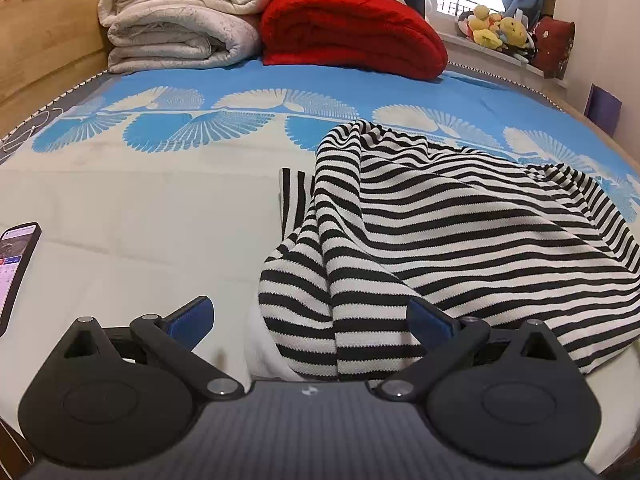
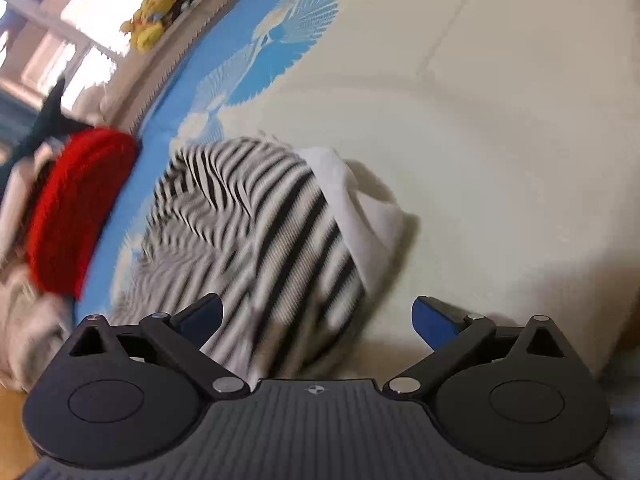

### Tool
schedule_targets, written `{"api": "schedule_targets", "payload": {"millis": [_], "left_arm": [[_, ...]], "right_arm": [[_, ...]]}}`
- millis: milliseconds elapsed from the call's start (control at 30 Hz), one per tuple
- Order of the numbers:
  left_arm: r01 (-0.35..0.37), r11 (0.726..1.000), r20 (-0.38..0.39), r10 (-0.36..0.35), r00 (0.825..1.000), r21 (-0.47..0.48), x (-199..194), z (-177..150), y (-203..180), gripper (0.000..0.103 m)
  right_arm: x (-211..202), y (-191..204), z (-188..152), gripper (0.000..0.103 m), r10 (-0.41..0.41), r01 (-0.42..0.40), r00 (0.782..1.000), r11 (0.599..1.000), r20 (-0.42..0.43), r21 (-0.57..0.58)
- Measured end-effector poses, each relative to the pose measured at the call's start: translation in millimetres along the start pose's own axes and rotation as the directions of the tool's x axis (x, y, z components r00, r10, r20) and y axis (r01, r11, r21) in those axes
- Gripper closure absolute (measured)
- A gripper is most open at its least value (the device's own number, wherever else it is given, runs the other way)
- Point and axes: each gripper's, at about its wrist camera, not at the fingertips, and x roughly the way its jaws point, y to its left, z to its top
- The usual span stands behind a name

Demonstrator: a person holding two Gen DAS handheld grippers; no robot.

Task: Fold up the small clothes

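A black-and-white striped garment point(image 1: 420, 232) lies crumpled on the bed point(image 1: 140, 208), on the cream part of the cover near the band of blue fan patterns, right of centre in the left wrist view. Its white lining or hem point(image 1: 264, 344) shows at the near left edge, and a narrow striped strip sticks out flat to the left of the mound. The left gripper point(image 1: 310, 320) sits just at the near edge of the cloth, its blue-padded fingers point(image 1: 192, 320) spread wide apart, with the garment's near folds between them; neither pad is seen pressing on the fabric. In the right wrist view, tilted and blurred, the same garment point(image 2: 248, 236) appears with its white edge point(image 2: 360, 208) to the right, and the right gripper point(image 2: 318, 320) also stands open over its near part, holding nothing. At the far end of the bed are a folded red blanket point(image 1: 352, 28) and, left of it, a stack of folded cream quilts point(image 1: 180, 20). A phone point(image 1: 14, 268) with a lit screen lies at the near left. Yellow soft toys point(image 1: 496, 28) sit on the far right windowsill.
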Motion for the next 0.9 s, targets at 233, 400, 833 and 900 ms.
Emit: {"api": "schedule_targets", "payload": {"millis": [233,400,833,900], "left_arm": [[-0.024,1.0,-0.043,0.024,0.999,0.005,10,-2,1,0.0],[-0.05,0.998,-0.108,0.045,0.993,-0.049,19,-3,15,0.0],[-0.08,0.978,-0.165,0.047,0.985,-0.194,12,-3,60,0.0],[-0.071,0.97,-0.18,0.029,0.983,-0.233,15,-2,71,0.0]], "right_arm": [[22,-7,25,0.09,0.091,-0.085,0.994,0.991,-0.055,0.104],[-4,0,31,0.093,0.092,-0.095,0.995,0.992,0.03,0.085],[10,38,17,0.093,-0.079,0.094,0.992,0.983,0.102,-0.155],[-5,90,-9,0.093,-0.019,0.117,0.973,0.899,0.23,-0.422]]}}
